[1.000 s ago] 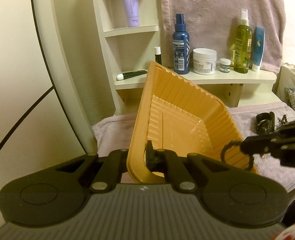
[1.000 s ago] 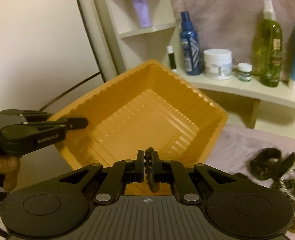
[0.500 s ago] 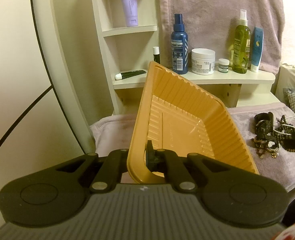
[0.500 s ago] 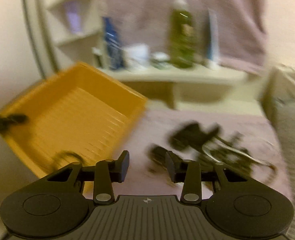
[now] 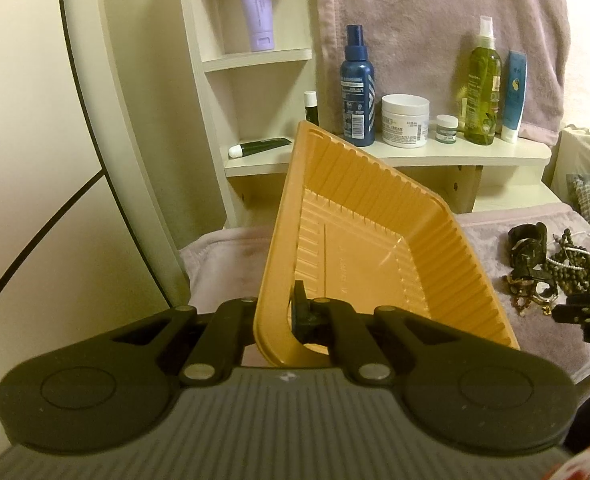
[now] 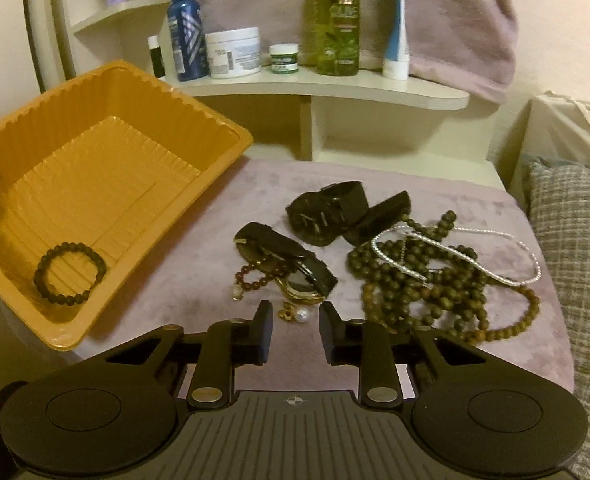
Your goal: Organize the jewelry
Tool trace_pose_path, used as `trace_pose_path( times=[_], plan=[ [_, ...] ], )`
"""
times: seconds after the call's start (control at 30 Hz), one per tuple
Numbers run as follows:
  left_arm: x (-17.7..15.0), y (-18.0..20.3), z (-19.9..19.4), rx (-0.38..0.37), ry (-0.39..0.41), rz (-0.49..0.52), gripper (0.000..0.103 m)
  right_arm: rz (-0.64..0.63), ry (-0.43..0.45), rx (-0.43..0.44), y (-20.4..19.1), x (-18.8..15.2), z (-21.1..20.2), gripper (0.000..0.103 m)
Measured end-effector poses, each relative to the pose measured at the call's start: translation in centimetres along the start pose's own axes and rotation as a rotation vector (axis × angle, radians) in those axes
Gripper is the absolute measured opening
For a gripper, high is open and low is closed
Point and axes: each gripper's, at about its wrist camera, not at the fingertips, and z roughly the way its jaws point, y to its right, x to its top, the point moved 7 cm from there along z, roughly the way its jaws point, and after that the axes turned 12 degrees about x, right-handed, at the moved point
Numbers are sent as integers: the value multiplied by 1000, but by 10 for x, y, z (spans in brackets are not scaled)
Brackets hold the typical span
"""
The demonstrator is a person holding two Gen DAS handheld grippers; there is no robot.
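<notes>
The orange tray (image 5: 359, 216) is held tilted by its rim in the clamped left gripper (image 5: 285, 316); one beaded bracelet (image 6: 69, 273) is already inside. The right gripper (image 6: 295, 322), jaws partly open, just narrowing and empty, is poised just short of the pearl earring (image 6: 295, 314); a pinch on it is called for next.

Both wrist cameras look forward and downward, close up; each shows the tray (image 5: 359, 240) and the shelf (image 6: 335, 88).

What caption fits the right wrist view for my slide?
Open right claw above a pearl earring and jewelry pile; one bead bracelet already in the orange tray.
</notes>
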Motion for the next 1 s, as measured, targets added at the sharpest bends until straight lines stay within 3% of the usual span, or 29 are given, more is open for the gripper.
trace_pose_path(
  times=[0.27, 0.37, 0.6, 0.87, 1.0],
  plan=[
    [0, 1, -1, 0, 2, 2, 4, 25, -18, -33, -1, 0, 20, 27],
    [0, 1, -1, 1, 4, 6, 4, 16, -12, -53, -1, -1, 19, 14],
    [0, 1, -1, 0, 7, 6, 4, -1, 14, -62, -4, 0, 10, 7],
    [-1, 1, -1, -1, 13, 4, 4, -16, 74, -34, -15, 17, -7, 7],
    [-1, 0, -1, -2, 14, 5, 4, -15, 110, 31, -26, 27, -17, 7]
  ],
)
